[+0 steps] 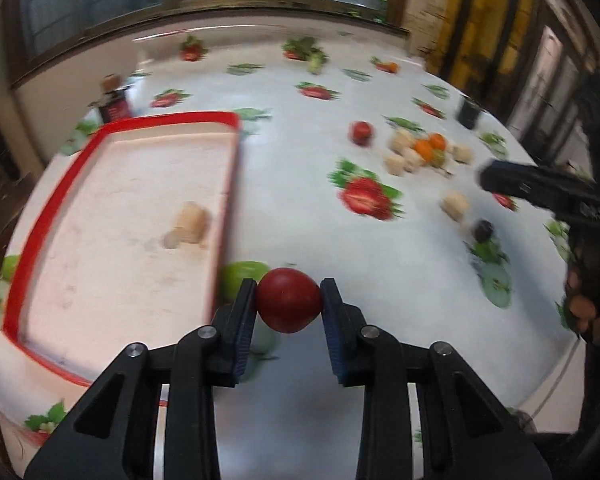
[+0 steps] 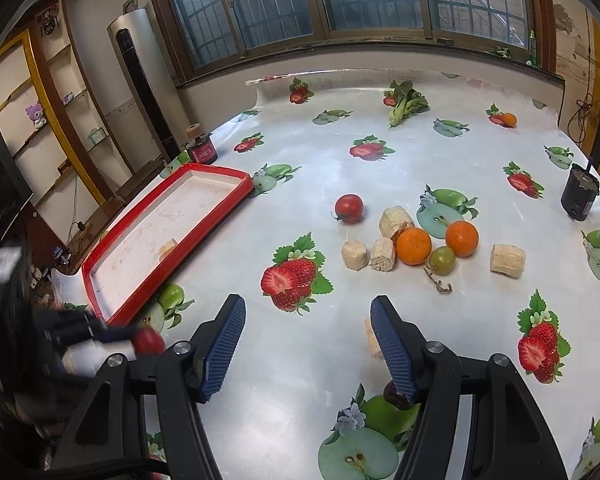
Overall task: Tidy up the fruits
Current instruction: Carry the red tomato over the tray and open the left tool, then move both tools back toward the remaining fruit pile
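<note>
Currently we hold a red fruit (image 1: 288,300) between the pads of the left gripper (image 1: 288,308); the jaws stand narrow and press it on both sides at its widest part, which keeps a round, smooth body from rolling out. It hangs clear of the table (image 1: 300,152), just beside the near right edge of the red-rimmed tray (image 1: 232,184). We judge the tray to be the collecting place, so this position suits a short carry over the rim. The left-wrist view is blurred.

One pale corn piece (image 1: 190,222) already lies on the tray floor, toward its near half. We would set the red fruit apart from it, to avoid knocking either.

The right gripper (image 2: 308,344) hangs over the table with its jaws at a middle width and nothing between the pads. A dark round fruit (image 2: 396,394) sits low beside its right finger, and a pale piece (image 2: 372,340) is partly hidden behind that finger; neither appears to be gripped.

Remaining items stay grouped further out on the table: a red tomato (image 2: 349,208), two oranges (image 2: 414,246), a small green fruit (image 2: 442,260) and several corn pieces (image 2: 508,261). We judge the task to be at an early stage. The rim is raised, so the held fruit must clear it before release.
</note>
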A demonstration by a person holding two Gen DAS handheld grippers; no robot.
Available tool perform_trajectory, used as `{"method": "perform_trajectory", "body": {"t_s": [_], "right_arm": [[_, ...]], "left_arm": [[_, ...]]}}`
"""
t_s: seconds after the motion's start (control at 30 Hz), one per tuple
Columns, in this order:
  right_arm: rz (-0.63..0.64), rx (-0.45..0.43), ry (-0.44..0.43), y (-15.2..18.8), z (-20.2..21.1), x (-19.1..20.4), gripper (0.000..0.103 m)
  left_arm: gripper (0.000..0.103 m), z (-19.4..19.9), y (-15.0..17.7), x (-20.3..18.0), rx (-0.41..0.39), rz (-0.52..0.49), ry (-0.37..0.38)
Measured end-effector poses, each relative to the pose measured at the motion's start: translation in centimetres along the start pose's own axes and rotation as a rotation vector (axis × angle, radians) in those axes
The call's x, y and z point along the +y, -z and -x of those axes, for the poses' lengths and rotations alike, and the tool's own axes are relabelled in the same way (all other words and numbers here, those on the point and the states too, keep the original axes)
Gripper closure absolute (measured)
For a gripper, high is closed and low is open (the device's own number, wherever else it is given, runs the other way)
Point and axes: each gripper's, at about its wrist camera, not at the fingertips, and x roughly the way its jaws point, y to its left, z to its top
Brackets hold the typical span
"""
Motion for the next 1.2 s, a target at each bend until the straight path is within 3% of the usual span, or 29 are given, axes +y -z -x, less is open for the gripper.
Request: {"method": "perform_trajectory", "body": {"t_s": [0.1, 0.17, 0.3, 0.43, 0.47, 0.53, 0.6, 0.9, 1.03, 1.1, 1.17, 1.2], "right_arm": [[0.004, 0.009, -0.006, 0.1, -0.4, 0.3, 0.036], [0.011, 0.013, -0.008, 0.2, -0.5, 0.6, 0.036], [0.014, 0.016, -0.008, 0.2, -0.6, 0.7, 0.036], [0.014, 0.016, -0.006, 0.2, -0.5, 0.6, 0.036], [0.013, 0.015, -0.005, 0.2, -0.4, 0.6, 0.036], [0.008, 0.014, -0.004, 0.2, -0.3, 0.3, 0.036], [0.003, 0.013, -0.001, 0.3, -0.1, 0.0, 0.036], [-0.020, 0.008, 0.009, 0.5, 0.3, -1.3, 0.036], [-0.018, 0.006, 0.022, 0.7, 0.6, -1.6, 0.036], [-0.018, -0.004, 0.051, 0.7, 1.1, -1.8, 0.033], [-0.009, -0.091, 0.111, 0.7, 2.9, -2.0, 0.033], [-0.006, -0.138, 0.130, 0.8, 3.9, -2.1, 0.026]], "left_arm": [[0.073, -0.7, -0.2, 3.9, 0.008, 0.117, -0.081], [0.073, -1.0, -0.2, 5.2, 0.007, 0.144, -0.130], [0.073, -2.5, 0.2, 6.2, 0.056, 0.178, -0.151], [0.070, -3.1, 0.4, 5.6, 0.089, 0.181, -0.147], [0.065, -2.9, 0.3, 5.3, 0.085, 0.175, -0.148], [0.045, -2.1, 0.0, 5.0, 0.057, 0.171, -0.175], [0.039, -1.4, -0.3, 4.8, 0.031, 0.167, -0.190], [0.039, 0.1, -2.1, 1.9, -0.042, 0.130, -0.170], [0.039, 0.5, -2.8, 0.4, -0.100, 0.170, -0.108], [0.039, 0.9, -3.1, 0.2, -0.148, 0.252, -0.009], [0.032, 1.1, -3.7, -0.6, -0.168, 0.305, 0.083], [0.030, 1.0, -4.0, -1.4, -0.166, 0.291, 0.113]]}}
